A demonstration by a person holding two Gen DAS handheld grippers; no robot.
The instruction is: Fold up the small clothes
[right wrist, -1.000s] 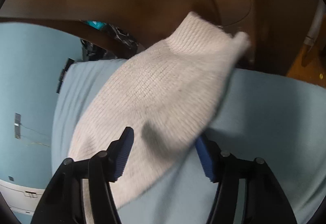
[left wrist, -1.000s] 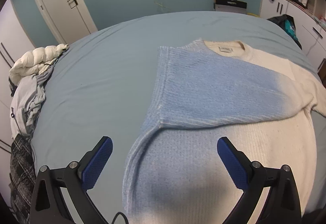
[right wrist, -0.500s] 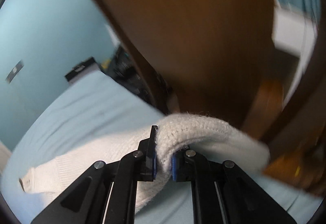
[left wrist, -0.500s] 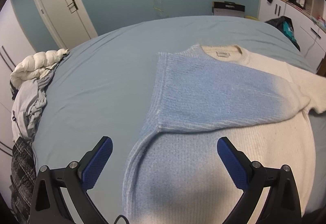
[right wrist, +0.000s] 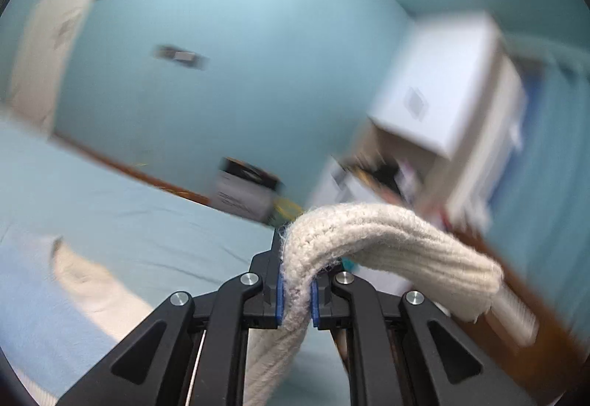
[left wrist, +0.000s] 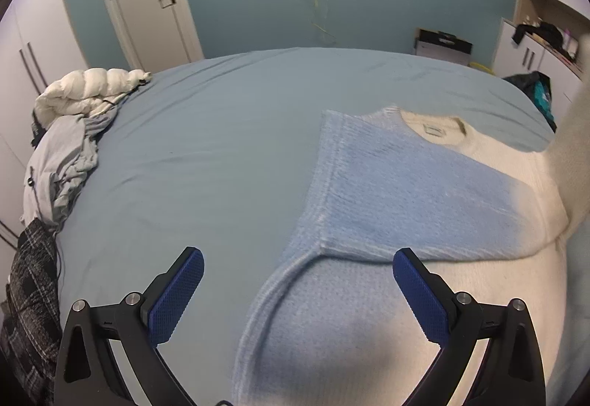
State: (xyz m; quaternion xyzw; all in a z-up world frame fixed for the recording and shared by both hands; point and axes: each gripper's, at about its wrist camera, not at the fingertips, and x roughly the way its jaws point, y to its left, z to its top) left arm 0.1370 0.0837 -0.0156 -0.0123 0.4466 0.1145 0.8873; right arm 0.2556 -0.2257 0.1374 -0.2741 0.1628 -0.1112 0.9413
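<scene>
Right claw [right wrist: 295,290] pinches the cream sleeve [right wrist: 387,236] aloft; left claw [left wrist: 297,291] hovers agape.
Sweater [left wrist: 387,207] lies on the bed [left wrist: 206,148] ahead of left claw; thin knit pinch could slip, ruining the fold.

sweater [left wrist: 424,295] on bed [left wrist: 221,148], right of centre | clothes pile [left wrist: 62,155] at left edge

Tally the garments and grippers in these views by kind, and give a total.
Blue-to-cream knit sweater spread on the bed: 1
White puffer jacket at the bed's left edge: 1
Grey crumpled garment: 1
Black-and-white plaid garment: 1
Grippers: 2, the left gripper open, the right gripper shut on the cream sleeve
Total: 6
</scene>
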